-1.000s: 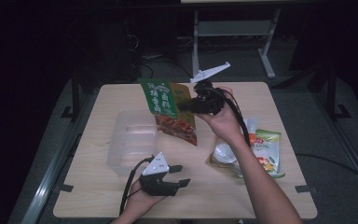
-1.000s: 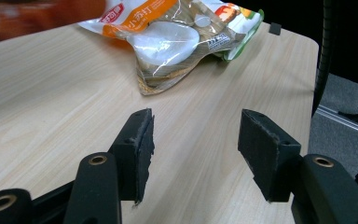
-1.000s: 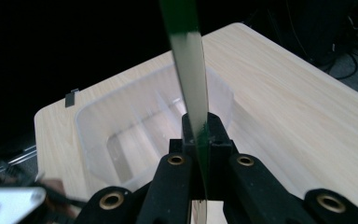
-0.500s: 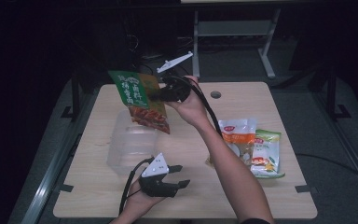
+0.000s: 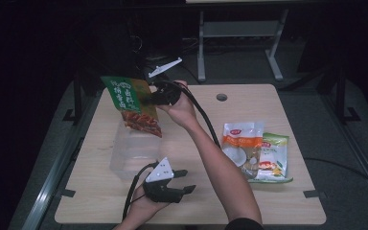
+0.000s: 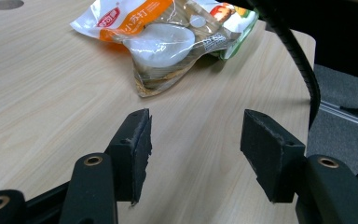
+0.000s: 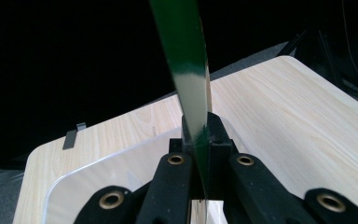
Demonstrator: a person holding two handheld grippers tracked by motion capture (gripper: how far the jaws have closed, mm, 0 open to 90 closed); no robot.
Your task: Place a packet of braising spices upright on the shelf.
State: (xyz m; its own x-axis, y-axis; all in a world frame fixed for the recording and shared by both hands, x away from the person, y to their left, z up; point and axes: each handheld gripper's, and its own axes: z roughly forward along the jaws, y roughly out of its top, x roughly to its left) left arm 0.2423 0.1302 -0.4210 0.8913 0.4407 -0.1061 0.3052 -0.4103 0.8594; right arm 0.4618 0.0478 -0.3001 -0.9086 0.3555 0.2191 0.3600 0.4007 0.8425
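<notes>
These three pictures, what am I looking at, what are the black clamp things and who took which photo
A person at a table holds a tool in each hand. The high view comes from a fixed camera above; each other picture comes from a camera riding on one tool. The right hand-held gripper is clamped on a green snack bag, held in the air over a clear plastic tub. The left hand-held gripper is open near the table's front edge. An orange packet and a green packet lie on the table.
</notes>
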